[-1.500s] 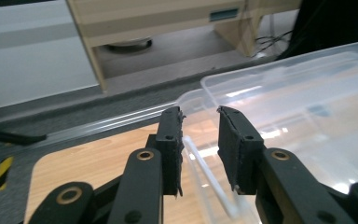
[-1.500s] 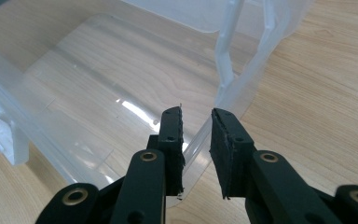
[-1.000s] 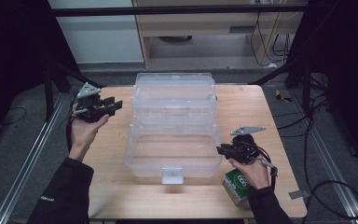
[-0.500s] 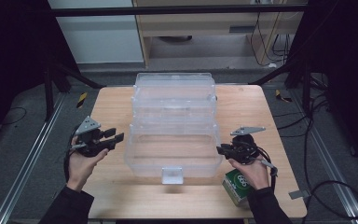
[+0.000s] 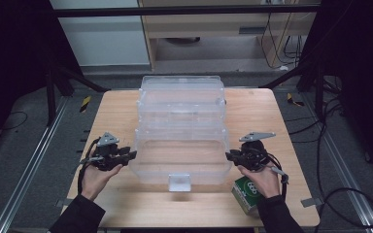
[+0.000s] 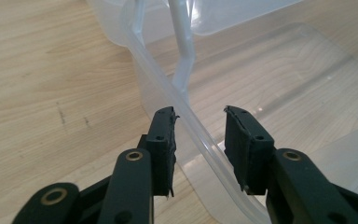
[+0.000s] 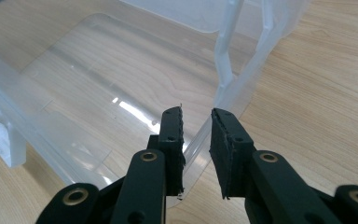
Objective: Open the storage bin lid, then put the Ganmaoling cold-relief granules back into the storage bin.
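- In the middle of the wooden table (image 5: 111, 116) stands a clear plastic bin (image 5: 179, 145), lidless or with its lid swung back at the far end; which of the two I cannot tell.
- Its long axis runs from the person's edge away toward the far edge, and the end with the small latch tab (image 5: 179, 181) faces the person.
- The left gripper (image 5: 124, 156) has its jaws spread, straddling the bin's left rim (image 6: 193, 126) without pinching it.
- The right gripper (image 5: 230, 156) has its jaws narrower but not closed, the right rim (image 7: 200, 133) between the pads and seemingly untouched.
- The bin looks empty, so probably light; thin walls likely flex, and smooth plastic may slip.
- The thickened rim is the stiffest hold, so gripping both sides opposite each other should keep it level.
- A green box (image 5: 246, 192) sits near the front-right corner, by the right hand.
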